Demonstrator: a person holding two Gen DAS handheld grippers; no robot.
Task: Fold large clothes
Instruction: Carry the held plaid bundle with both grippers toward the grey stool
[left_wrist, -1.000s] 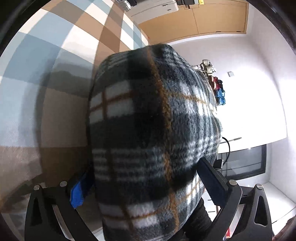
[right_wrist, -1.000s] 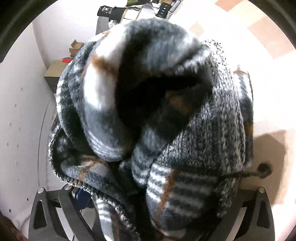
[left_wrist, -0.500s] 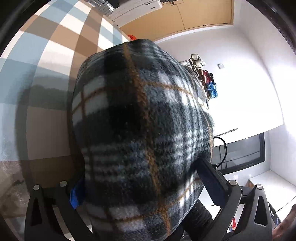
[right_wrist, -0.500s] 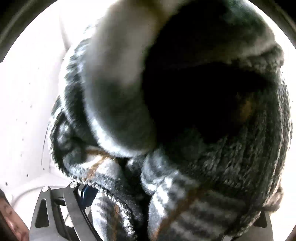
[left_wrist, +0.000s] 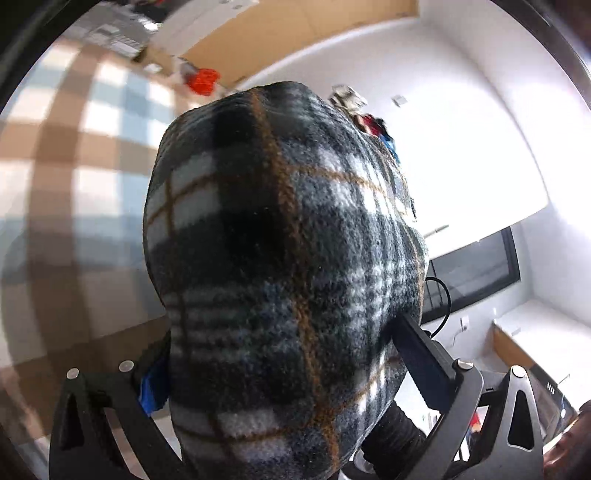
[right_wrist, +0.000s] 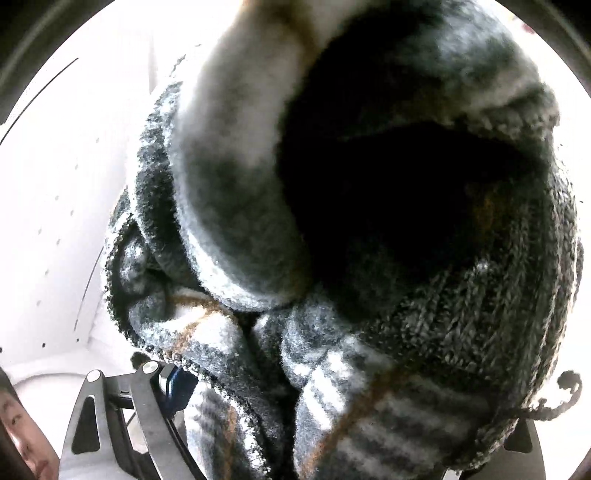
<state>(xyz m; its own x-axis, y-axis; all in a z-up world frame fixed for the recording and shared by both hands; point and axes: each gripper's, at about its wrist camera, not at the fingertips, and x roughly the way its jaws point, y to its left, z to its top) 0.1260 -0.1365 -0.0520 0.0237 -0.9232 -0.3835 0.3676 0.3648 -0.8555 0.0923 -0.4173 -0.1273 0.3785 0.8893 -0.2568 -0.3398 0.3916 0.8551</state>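
Both tools hold bunched plaid fleece garment: left tool clamped on it, right tool gripping a thick wad, jaws just narrowing. No fold visible; folding all left. Checked floor at 9 o'clock.

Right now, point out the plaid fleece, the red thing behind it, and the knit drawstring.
Fleece (left_wrist: 280, 258), left wrist view, on its bulging plaid face.
Red thing (left_wrist: 201, 81), left wrist view, its middle.
Drawstring (right_wrist: 554, 400), right wrist view, near its curled end.

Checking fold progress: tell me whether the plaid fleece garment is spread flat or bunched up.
Bunched up. The dark plaid fleece garment bulges in thick rolls and creases between the fingers of both grippers, filling both wrist views; no flat panel shows.
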